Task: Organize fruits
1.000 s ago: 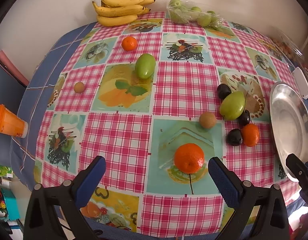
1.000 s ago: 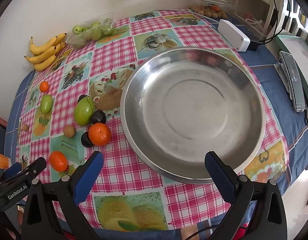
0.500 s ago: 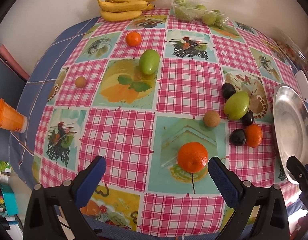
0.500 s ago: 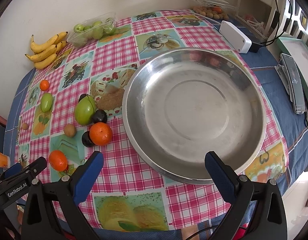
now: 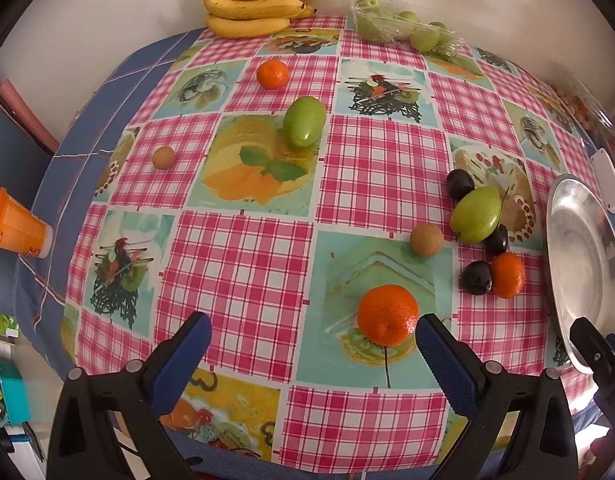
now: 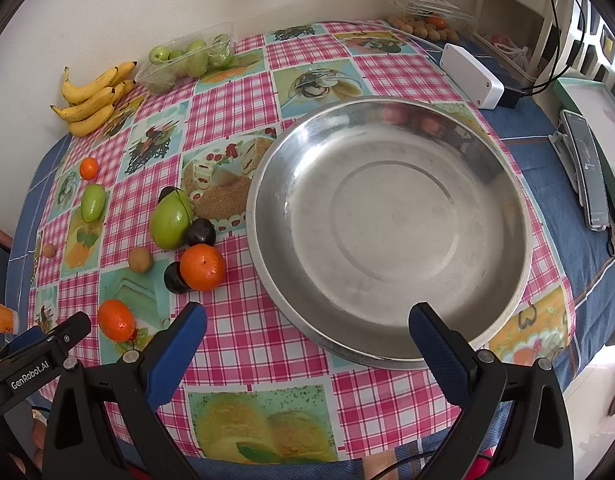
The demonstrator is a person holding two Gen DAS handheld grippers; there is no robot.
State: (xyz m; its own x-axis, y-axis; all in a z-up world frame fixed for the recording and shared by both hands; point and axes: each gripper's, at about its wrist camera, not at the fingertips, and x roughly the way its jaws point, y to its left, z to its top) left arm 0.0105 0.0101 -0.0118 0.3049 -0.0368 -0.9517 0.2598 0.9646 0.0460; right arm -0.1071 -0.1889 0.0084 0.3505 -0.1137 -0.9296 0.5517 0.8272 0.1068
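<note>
Left wrist view looks down the left gripper point(image 5: 309, 340), whose blue-padded jaws stand wide apart and hold nothing. The nearest orange point(image 5: 387, 314) sits on the checked tablecloth point(image 5: 235, 264) just inside the right-hand pad, toward 5 o'clock in the picture, so the gripper seems aimed at it, though off-centre; a small shift would likely be needed before closing. At 3 o'clock a cluster lies close to the steel bowl point(image 5: 583, 248): a green mango point(image 5: 476, 214), dark plums touching it, a second orange point(image 5: 507, 275) and a brown round fruit point(image 5: 426, 239). Toward 12 o'clock a smaller orange point(image 5: 272, 74) and another green mango point(image 5: 304, 121) lie apart, with bananas point(image 5: 255, 8) and a pack of green fruit point(image 5: 403, 28) against the wall.

From the right wrist view, the right gripper point(image 6: 307, 340) also has its jaws spread wide and empty, held over the near rim of the bowl point(image 6: 391, 224), which has no fruit in it. That placement suggests the bowl is the collecting place, so the sorting looks barely begun. Round fruit may roll if nudged by one pad first.
</note>
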